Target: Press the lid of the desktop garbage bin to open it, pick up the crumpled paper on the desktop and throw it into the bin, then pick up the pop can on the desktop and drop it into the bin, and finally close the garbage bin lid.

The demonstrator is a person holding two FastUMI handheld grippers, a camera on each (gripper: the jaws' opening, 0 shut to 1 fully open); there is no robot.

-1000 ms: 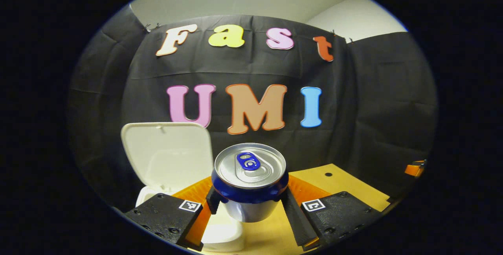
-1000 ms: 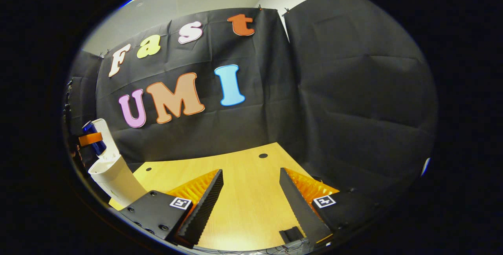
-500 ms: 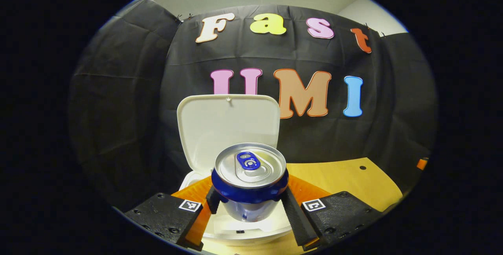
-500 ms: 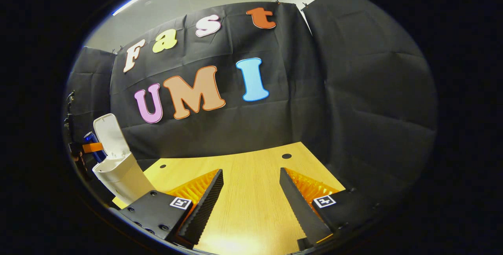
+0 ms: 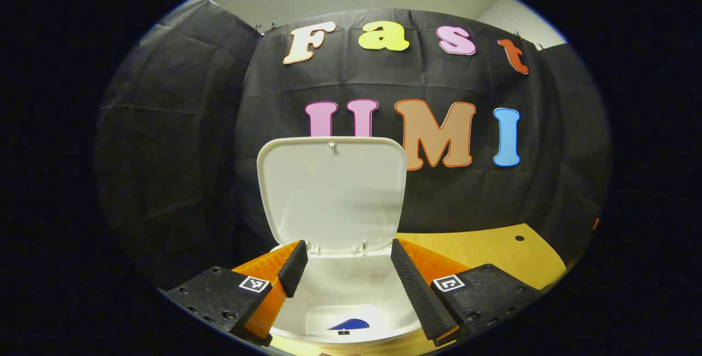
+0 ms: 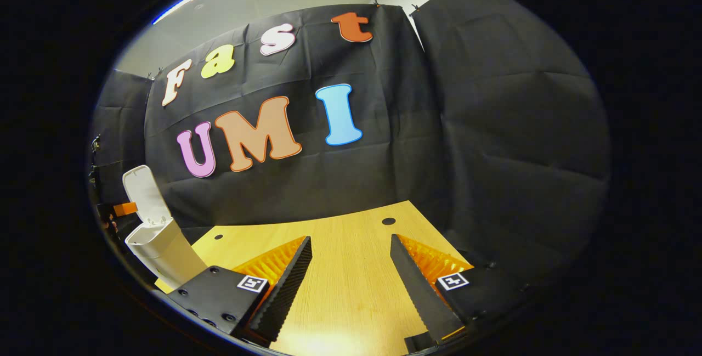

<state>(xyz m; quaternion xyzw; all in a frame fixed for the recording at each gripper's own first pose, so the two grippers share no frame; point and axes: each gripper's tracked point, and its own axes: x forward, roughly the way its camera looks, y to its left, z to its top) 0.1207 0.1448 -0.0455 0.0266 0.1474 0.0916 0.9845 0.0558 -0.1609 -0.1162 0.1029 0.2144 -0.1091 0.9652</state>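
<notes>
The white garbage bin (image 5: 384,317) stands right below my left gripper (image 5: 344,257), its lid (image 5: 332,191) raised upright behind the opening. Deep inside the bin a patch of the blue pop can (image 5: 351,325) shows. My left gripper is open above the opening with nothing between its fingers. In the right gripper view the same bin (image 6: 159,246) stands at the far left of the wooden table (image 6: 340,279) with its lid (image 6: 143,191) up. My right gripper (image 6: 351,246) hovers open over the bare table.
Black cloth walls close the booth behind and beside the table. The tabletop has small dark holes (image 6: 389,221) near its back edge. A bit of the other gripper (image 6: 125,209) shows left of the bin in the right gripper view.
My left gripper has opened and let go of the pop can, which has dropped into the bin. The right gripper has shifted only slightly.
</notes>
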